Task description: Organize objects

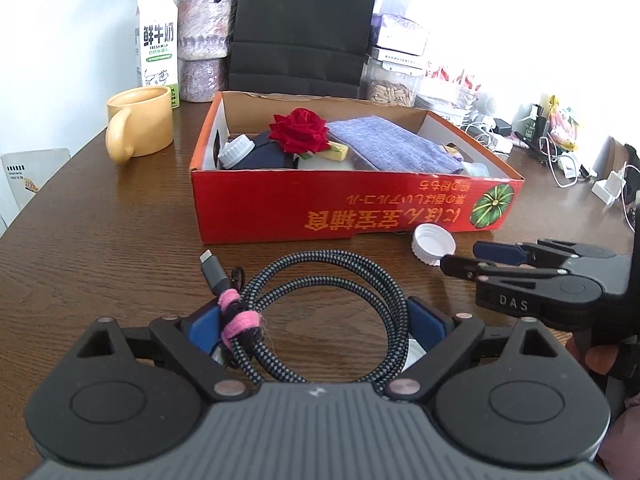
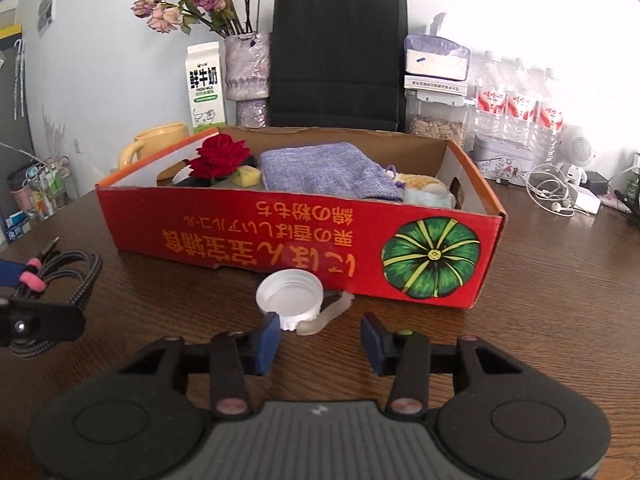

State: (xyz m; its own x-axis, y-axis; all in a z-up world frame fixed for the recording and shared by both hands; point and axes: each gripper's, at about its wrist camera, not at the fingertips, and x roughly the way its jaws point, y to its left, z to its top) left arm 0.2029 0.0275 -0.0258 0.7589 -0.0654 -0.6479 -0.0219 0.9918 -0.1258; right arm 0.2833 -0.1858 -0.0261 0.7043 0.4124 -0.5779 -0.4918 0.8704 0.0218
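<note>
— Left gripper (image 1: 316, 322) first: what has it got?

— Its blue pads (image 1: 204, 328) stand wide apart, one on each side of a coiled braided cable (image 1: 320, 308) bound with a pink tie (image 1: 240, 320). The coil fills the gap and the pads look to press on its two sides, so it is clamped on the cable.

— And past it?

— At far left on the dark wooden table (image 1: 100, 240) stands a yellow mug (image 1: 140, 126), with a milk carton (image 1: 157, 46) and a vase of dried roses (image 1: 204, 44) behind it. In the middle is the red cardboard box (image 1: 352, 208), printed upside down, holding a red rose (image 1: 299, 128), a folded blue-grey cloth (image 1: 392, 146) and a white-capped bottle (image 1: 236, 154). A black paper bag (image 1: 308, 24) stands behind the box.

— The loose items?

— A white cap (image 2: 289, 294) lies open side up on the table, just in front of the box, with a small translucent piece (image 2: 328, 316) touching it.

— And the right gripper (image 2: 320, 338)?

— Partly open and holding nothing. Its left pad (image 2: 268, 340) is right at the cap's near edge; whether it touches I cannot tell. The other pad is well clear. Bottled water (image 2: 516, 100) and cables lie at far right.
</note>
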